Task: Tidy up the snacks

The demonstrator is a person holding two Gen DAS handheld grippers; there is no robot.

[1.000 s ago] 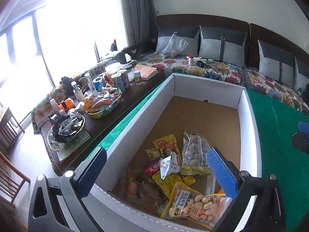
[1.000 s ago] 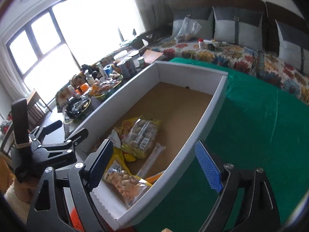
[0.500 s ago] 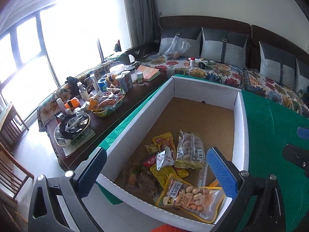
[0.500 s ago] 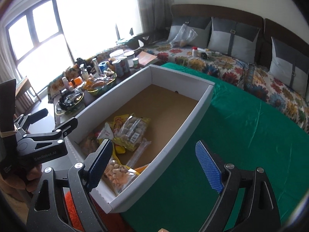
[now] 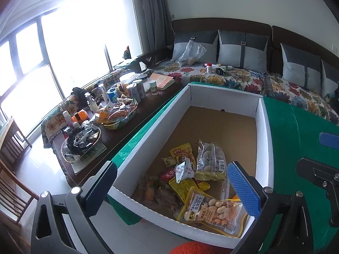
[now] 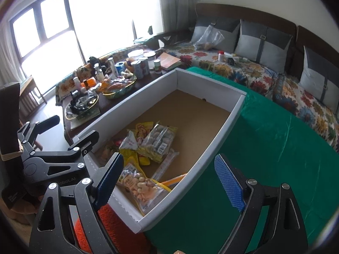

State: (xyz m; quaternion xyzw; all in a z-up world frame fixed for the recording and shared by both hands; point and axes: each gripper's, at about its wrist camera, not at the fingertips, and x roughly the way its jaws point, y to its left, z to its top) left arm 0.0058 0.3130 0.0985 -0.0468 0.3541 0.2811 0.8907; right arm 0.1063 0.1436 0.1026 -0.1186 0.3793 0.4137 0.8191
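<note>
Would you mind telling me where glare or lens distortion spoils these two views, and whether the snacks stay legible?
Left wrist view: the window is blown out to white, the box walls bow from the fisheye, yet the peanut bag print is sharp. Right wrist view: the same window glare, dark corners, snacks sharp though smaller.

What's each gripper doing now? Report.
Left gripper: open, holding nothing.
Right gripper: open, holding nothing.
</note>
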